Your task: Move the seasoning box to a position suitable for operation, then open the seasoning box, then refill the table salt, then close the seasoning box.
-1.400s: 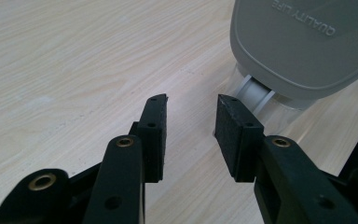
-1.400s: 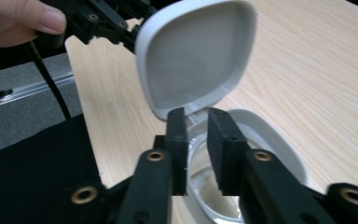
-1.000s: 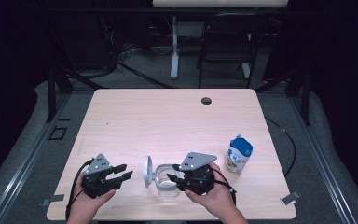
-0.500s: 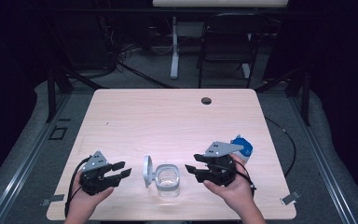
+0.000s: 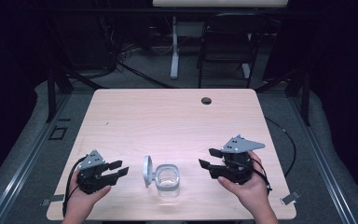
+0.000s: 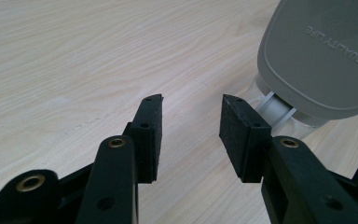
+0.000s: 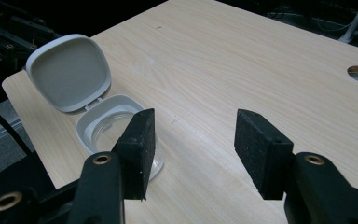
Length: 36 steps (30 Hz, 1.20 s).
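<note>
Right now a clear container (image 5: 168, 181) with its grey hinged lid (image 5: 147, 171) flipped open is sitting near the front edge of the wooden table (image 5: 168, 121), between the two hands. From the high view the lid is standing up on the container's left side. In the left gripper view the lid's outer face (image 6: 321, 51), printed with the words QUALITY LIFE, is looming just past the pads, and its hinge is showing below it. The left gripper (image 5: 116, 171) is resting on the table just left of the lid, its jaws spread with nothing between them. The right gripper (image 5: 209, 161) is hovering well to the right of the container, pointing toward it; its jaws have just been opening and are gaping wide on bare air. In the right gripper view the open container (image 7: 107, 128) is lying beyond the left pad with its lid (image 7: 70, 72) tilted back.
</note>
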Motion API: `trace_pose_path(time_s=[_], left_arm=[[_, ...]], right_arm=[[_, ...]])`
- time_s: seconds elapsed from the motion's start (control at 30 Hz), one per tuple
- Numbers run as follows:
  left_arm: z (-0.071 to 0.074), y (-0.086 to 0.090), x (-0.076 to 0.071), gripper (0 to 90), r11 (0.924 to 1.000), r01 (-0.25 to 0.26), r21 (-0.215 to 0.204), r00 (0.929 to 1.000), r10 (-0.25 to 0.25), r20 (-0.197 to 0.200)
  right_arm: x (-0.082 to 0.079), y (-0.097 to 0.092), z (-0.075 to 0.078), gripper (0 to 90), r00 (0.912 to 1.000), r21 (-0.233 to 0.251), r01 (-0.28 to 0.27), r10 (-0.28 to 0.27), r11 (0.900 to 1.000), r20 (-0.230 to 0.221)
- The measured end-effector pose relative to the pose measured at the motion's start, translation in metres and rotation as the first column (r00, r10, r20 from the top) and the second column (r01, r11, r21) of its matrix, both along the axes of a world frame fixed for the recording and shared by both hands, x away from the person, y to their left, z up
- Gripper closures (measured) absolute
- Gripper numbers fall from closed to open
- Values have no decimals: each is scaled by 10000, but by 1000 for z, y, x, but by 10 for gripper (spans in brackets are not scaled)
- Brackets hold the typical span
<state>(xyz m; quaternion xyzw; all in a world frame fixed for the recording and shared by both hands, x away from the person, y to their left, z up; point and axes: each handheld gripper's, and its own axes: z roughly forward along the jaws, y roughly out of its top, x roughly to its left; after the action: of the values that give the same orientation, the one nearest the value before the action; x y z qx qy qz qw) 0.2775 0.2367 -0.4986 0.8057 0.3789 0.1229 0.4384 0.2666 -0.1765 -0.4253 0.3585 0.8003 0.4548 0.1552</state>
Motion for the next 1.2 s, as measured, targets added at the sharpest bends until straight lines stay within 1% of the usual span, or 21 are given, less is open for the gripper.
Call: trace_pose_path(time_s=[0.1,0.2,0.3,0.33,0.43,0.47,0.63,0.67,0.7,0.73,0.8,0.83,0.87,0.9,0.93,0.97,1.03,1.07,1.17,1.2], left_arm=[[1,0,1,595,10000,3,-42,10000,-3,11],[2,-1,2,573,9998,-73,-168,10000,74,27],[2,-1,2,572,9999,-74,-134,10000,74,45],[1,-1,3,574,9999,-97,-77,9999,97,54],[2,-1,4,575,10000,-78,-49,10000,78,13],[2,-1,5,575,9999,-123,-82,9999,123,34],[4,-2,7,570,9998,-133,-137,9999,134,71],[4,-2,8,570,9998,-145,-152,9999,146,75],[4,-2,8,570,9998,-145,-152,9999,146,75],[4,-2,9,570,9998,-133,-135,9999,134,87],[4,-2,10,572,9999,-146,-84,9999,147,70],[3,-2,10,573,9999,-156,-17,9999,156,68],[3,-2,11,573,9999,-134,13,9999,134,37],[3,-2,11,573,9999,-134,13,9999,134,37],[4,-1,12,571,9999,-157,-48,9999,157,50],[4,-1,12,569,9999,-157,-48,9999,157,50],[5,0,12,562,9996,-215,-173,9998,216,38],[5,0,13,557,9996,-212,-162,9998,213,60],[5,3,15,547,9992,-349,-185,9994,350,42],[5,4,15,547,9988,-422,-256,9991,422,10]], right_arm=[[-2,-6,5,471,9999,117,106,-106,9999,-27],[-5,-14,9,465,9998,74,178,-178,9998,-50],[-7,-19,11,464,9996,89,263,-262,9996,-119],[-8,-22,13,464,9993,43,338,-338,9994,-168],[-9,-25,13,463,9990,-57,399,-400,9992,-215],[-10,-29,14,462,9985,-239,473,-479,9986,-254],[-12,-36,14,462,9973,-253,674,-681,9974,-287],[-14,-42,15,462,9961,-299,849,-856,9959,-231],[-14,-42,15,462,9961,-299,849,-856,9959,-231],[-15,-47,15,462,9942,-344,1050,-1058,9939,-214],[-15,-49,16,462,9933,-414,1109,-1120,9930,-273],[-15,-51,15,463,9922,-421,1208,-1219,9918,-245],[-16,-57,14,463,9887,-524,1439,-1458,9882,-356],[-16,-57,14,463,9887,-524,1439,-1458,9882,-356],[-16,-61,14,463,9857,-639,1609,-1636,9849,-396],[-16,-61,14,463,9857,-639,1609,-1636,9849,-396],[-17,-66,15,463,9827,-625,1765,-1795,9823,-449],[-18,-68,15,463,9811,-629,1852,-1881,9807,-445],[-19,-74,16,463,9757,-767,2080,-2124,9751,-539],[-19,-77,17,463,9733,-816,2174,-2224,9727,-577]])
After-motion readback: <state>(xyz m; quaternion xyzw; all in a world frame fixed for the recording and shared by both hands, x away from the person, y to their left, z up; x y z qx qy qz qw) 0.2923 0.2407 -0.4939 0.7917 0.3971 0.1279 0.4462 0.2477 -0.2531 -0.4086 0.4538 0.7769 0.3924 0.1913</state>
